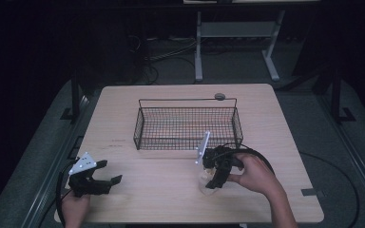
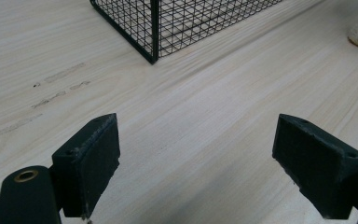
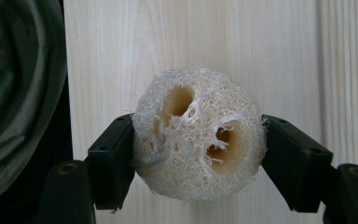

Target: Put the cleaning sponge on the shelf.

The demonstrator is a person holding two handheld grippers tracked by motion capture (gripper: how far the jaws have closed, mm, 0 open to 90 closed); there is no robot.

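The right gripper [image 3: 198, 140] pinches the loofah [image 3: 199, 133] at frame centre, both pads pressed into its sides, probably for transfer to the wire basket [image 1: 187, 127] above. The left gripper [image 2: 198, 161], spread wide, idles lower left.

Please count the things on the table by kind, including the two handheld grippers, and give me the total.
Wire basket: 1
Loofah sponge: 1, between the pads of the right gripper
Small round grey thing at the table's far edge: 1
Handheld grippers: 2, counting the left gripper, which has nothing between its jaws
Total: 5
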